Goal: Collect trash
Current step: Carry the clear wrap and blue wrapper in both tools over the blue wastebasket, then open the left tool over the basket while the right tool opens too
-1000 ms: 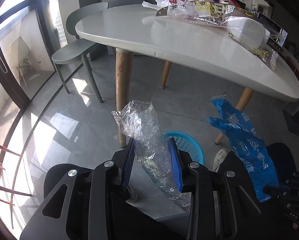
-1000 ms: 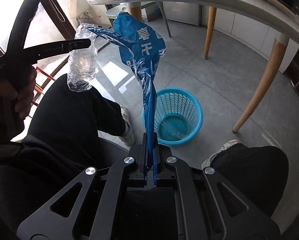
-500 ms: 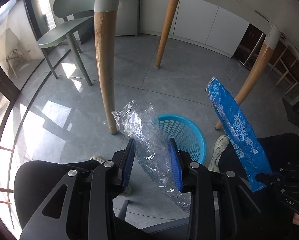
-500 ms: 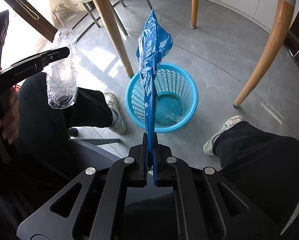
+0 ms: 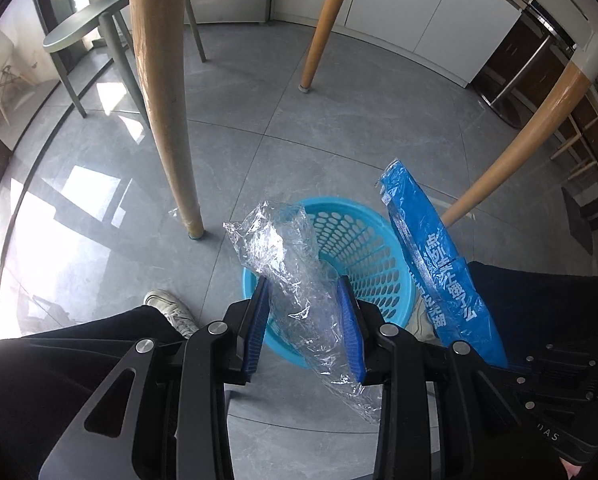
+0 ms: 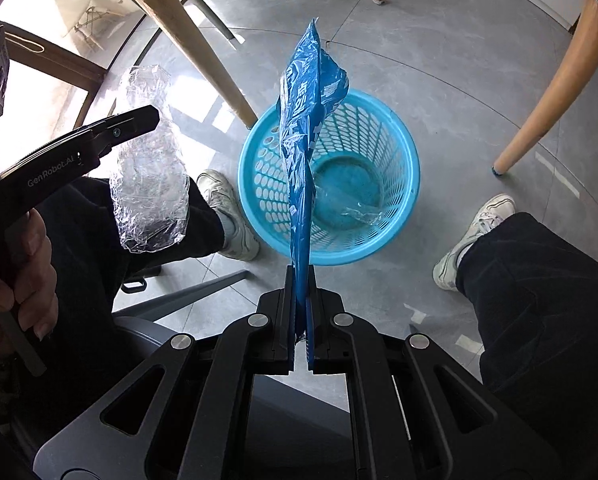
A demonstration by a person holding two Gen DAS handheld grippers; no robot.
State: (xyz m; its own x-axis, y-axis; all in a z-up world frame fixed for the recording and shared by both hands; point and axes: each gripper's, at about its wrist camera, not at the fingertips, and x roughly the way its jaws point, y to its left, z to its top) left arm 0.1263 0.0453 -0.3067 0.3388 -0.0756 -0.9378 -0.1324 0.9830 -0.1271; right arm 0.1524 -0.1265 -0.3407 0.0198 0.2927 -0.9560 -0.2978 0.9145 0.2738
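My left gripper (image 5: 305, 300) has its blue pads part-way apart and pressed against the sides of a crumpled clear plastic wrapper (image 5: 295, 280). The wrapper's long axis runs along the fingers, its open end poking forward past the tips, over the near rim of the round turquoise perforated plastic basket (image 5: 363, 248) on the grey tiled floor (image 5: 319, 140). My right gripper (image 6: 299, 280) is pinched fully together on the bottom edge of a flat blue printed plastic bag (image 6: 303, 120). That bag stands lengthwise straight out from the jaws, twisted edge-on, its free end over the basket's opening. White Chinese characters run along the bag; I can't read them for sure. The left tool's black handle reads "GenRobot.AI". In the basket's bottom lies a scrap of clear film (image 6: 359, 210). My dark-trousered legs and white sneakers (image 6: 235, 216) flank the basket, wooden table legs (image 5: 159, 100) beyond.
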